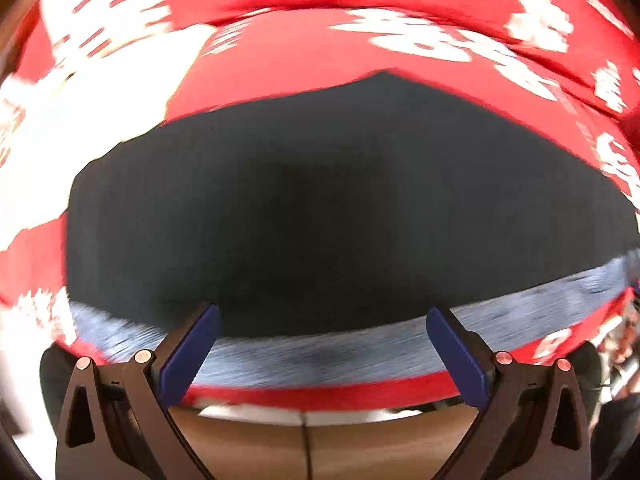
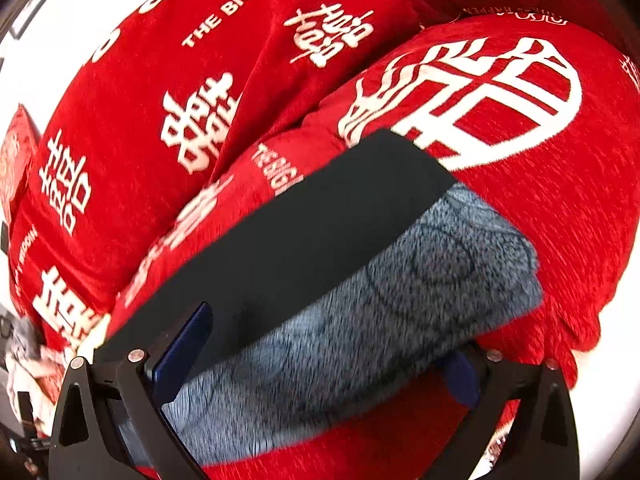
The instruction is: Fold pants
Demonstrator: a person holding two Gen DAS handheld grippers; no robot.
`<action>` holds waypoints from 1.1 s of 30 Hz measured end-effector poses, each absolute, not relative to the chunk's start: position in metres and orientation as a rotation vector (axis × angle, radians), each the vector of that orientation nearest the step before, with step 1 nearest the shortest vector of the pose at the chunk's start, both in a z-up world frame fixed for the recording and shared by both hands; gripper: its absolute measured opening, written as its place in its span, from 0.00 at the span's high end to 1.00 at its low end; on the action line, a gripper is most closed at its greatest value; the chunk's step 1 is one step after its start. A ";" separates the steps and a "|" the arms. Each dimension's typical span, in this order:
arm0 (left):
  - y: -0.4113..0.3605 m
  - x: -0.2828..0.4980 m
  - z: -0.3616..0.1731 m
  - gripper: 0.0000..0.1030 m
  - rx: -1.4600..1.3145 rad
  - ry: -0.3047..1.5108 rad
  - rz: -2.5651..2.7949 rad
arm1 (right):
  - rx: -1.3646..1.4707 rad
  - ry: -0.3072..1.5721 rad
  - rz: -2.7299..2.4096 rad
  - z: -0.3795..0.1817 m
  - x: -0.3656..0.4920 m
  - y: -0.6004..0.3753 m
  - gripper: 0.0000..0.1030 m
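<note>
So the dark pants [image 1: 340, 208] are lying folded on the red printed blanket [image 1: 304, 52], fuzzy grey lining showing along the near edge. My left gripper [image 1: 322, 344] hangs wide open over them, and my right gripper [image 2: 320, 364] is spread around that grey edge too.

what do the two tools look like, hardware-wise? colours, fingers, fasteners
Both match. The left tool has black angular finger arms with triangular cutouts, flat dark-blue pads and copper-coloured round fasteners at the pivots. The right tool is built the same, though its fasteners look silver. No cables, markings or sleeves visible.
</note>
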State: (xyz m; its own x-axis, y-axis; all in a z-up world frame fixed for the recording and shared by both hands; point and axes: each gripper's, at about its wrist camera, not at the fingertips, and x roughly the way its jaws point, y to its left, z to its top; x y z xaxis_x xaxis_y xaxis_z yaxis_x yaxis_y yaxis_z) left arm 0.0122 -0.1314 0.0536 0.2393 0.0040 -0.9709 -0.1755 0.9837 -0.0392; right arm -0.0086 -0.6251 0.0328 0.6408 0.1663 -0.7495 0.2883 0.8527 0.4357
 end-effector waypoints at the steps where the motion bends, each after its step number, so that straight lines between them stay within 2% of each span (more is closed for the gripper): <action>1: -0.150 0.022 0.056 0.00 -0.140 1.320 0.086 | 0.574 0.877 -0.080 0.033 -0.006 -0.627 0.00; 9: -0.295 0.111 0.053 0.00 -0.098 1.330 -0.006 | 0.561 0.855 -0.079 0.031 0.021 -0.627 0.00; 15: -0.350 0.128 0.035 0.00 -0.010 1.337 0.026 | 0.444 0.893 -0.020 0.030 0.036 -0.619 0.03; 17: -0.355 0.125 0.036 0.00 0.008 1.292 0.045 | 0.395 0.913 -0.019 0.029 0.038 -0.618 0.09; 19: -0.355 0.124 0.035 0.00 0.008 1.273 0.046 | 0.344 0.936 -0.026 0.031 0.038 -0.617 0.31; 20: -0.355 0.123 0.035 0.00 0.010 1.265 0.045 | 0.314 0.952 -0.045 0.031 0.038 -0.618 0.39; 22: -0.358 0.123 0.034 0.00 0.016 1.255 0.049 | 0.306 0.962 -0.063 0.035 0.036 -0.624 0.67; 23: -0.358 0.123 0.034 0.00 0.017 1.254 0.051 | 0.315 0.958 -0.066 0.040 0.034 -0.628 0.73; 24: -0.356 0.121 0.034 0.00 0.017 1.252 0.051 | 0.316 0.954 -0.063 0.044 0.033 -0.629 0.77; 33: -0.356 0.122 0.033 0.00 0.027 1.239 0.027 | 0.128 0.862 -0.038 0.101 0.025 -0.579 0.84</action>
